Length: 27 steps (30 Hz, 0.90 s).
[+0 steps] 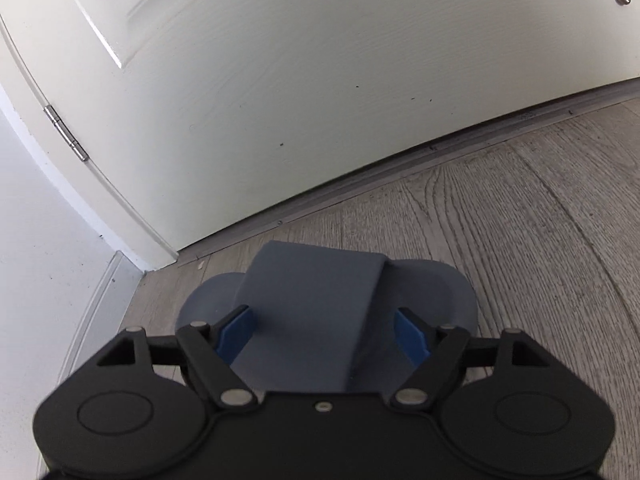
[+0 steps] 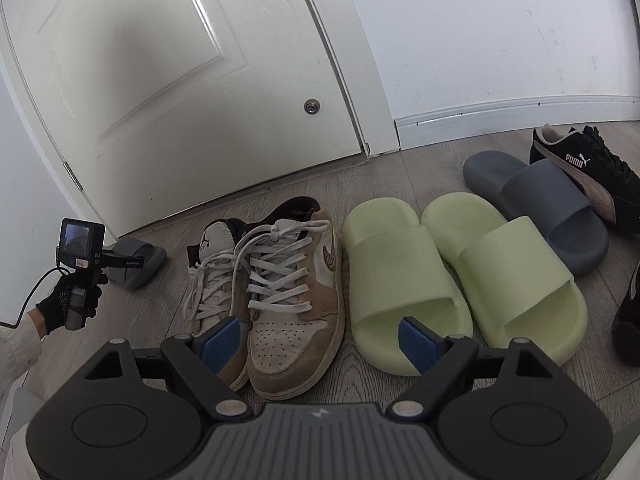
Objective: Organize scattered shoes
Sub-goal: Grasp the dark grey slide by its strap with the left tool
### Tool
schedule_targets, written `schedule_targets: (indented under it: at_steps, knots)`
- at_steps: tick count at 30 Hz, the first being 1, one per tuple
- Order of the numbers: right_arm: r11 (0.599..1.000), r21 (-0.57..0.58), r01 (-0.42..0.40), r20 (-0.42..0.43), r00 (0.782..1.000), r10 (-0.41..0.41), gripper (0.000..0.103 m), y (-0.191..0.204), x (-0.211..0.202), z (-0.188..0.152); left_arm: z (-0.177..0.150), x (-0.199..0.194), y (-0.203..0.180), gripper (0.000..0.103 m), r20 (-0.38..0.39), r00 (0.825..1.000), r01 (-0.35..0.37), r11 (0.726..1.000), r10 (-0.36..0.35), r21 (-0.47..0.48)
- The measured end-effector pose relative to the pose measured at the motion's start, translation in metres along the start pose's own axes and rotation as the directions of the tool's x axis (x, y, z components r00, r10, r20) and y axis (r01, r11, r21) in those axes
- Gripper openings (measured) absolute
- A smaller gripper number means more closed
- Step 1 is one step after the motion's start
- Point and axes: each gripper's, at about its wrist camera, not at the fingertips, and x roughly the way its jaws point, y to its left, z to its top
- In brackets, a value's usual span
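1. By the door corner, my left tongs [image 1: 320, 330] straddle a grey-blue slide [image 1: 312, 300]. The blue pads sit at 9 and 3 o'clock of its strap, apart, with gaps showing on both sides. Not clamped.
2. That slide lies on the floor [image 1: 520, 220] at 12 o'clock from the left tongs, with its long axis along the tongs' line. The door [image 1: 280, 80] threshold is just beyond it.
3. In the right wrist view it is the same slide [image 2: 138, 264], alone at the far 9 o'clock end of the row, with my gloved left hand [image 2: 66, 304] on the grip.
4. My right tongs [image 2: 320, 344] are wide apart and hold nothing. They hover near the toe of the tan sneakers [image 2: 280, 300].
5. Row by the door, 9 to 3 o'clock: tan sneaker pair side by side and touching, then the pale green slides [image 2: 440, 276] side by side. Next comes the second grey-blue slide [image 2: 552, 204], partly overlapping a black sneaker [image 2: 592, 176].
6. Another dark shoe [image 2: 628, 320] shows at the 3 o'clock edge, mostly cut off.
7. Key relation: the grey-blue pair is split, one at each end of the row. The left hand is the nearer one to the slide at the 9 o'clock end.
8. Writing: "PUMA" on the black sneaker. The tan sneaker's tongue tag ends in "IR"; the rest is unreadable.
9. Whether the slide is being picked up or just set down, I can't tell.
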Motion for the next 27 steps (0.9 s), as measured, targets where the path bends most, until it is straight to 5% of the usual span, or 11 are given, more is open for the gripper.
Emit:
schedule_targets:
  at_steps: [4, 9, 13, 20, 27]
  knots:
    - [1.000, 0.000, -0.009, -0.030, 1.000, 0.009, 0.087, 0.005, 0.010, -0.005, 0.000, -0.004, 0.022, 0.079, 0.008, 0.998, 0.057, 0.995, -0.056, -0.080]
    - [1.000, 0.004, -0.017, -0.059, 0.998, 0.018, 0.087, 0.010, 0.022, -0.009, -0.006, 0.002, 0.013, 0.081, 0.017, 1.000, 0.026, 0.999, -0.025, -0.024]
    - [1.000, -0.003, 0.022, -0.053, 0.998, -0.023, 0.087, 0.012, 0.032, -0.004, -0.008, 0.015, 0.005, 0.101, -0.009, 1.000, -0.007, 1.000, 0.007, 0.001]
    - [0.998, 0.008, 0.056, -0.010, 0.998, -0.056, 0.087, 0.014, 0.039, 0.009, -0.011, 0.045, 0.045, 0.103, -0.086, 0.990, 0.082, 0.953, -0.112, -0.292]
    - [0.996, -0.022, 0.085, -0.021, 0.996, -0.085, 0.087, 0.017, 0.043, 0.006, 0.000, 0.041, 0.021, 0.097, -0.024, 0.999, 0.031, 0.992, -0.034, -0.120]
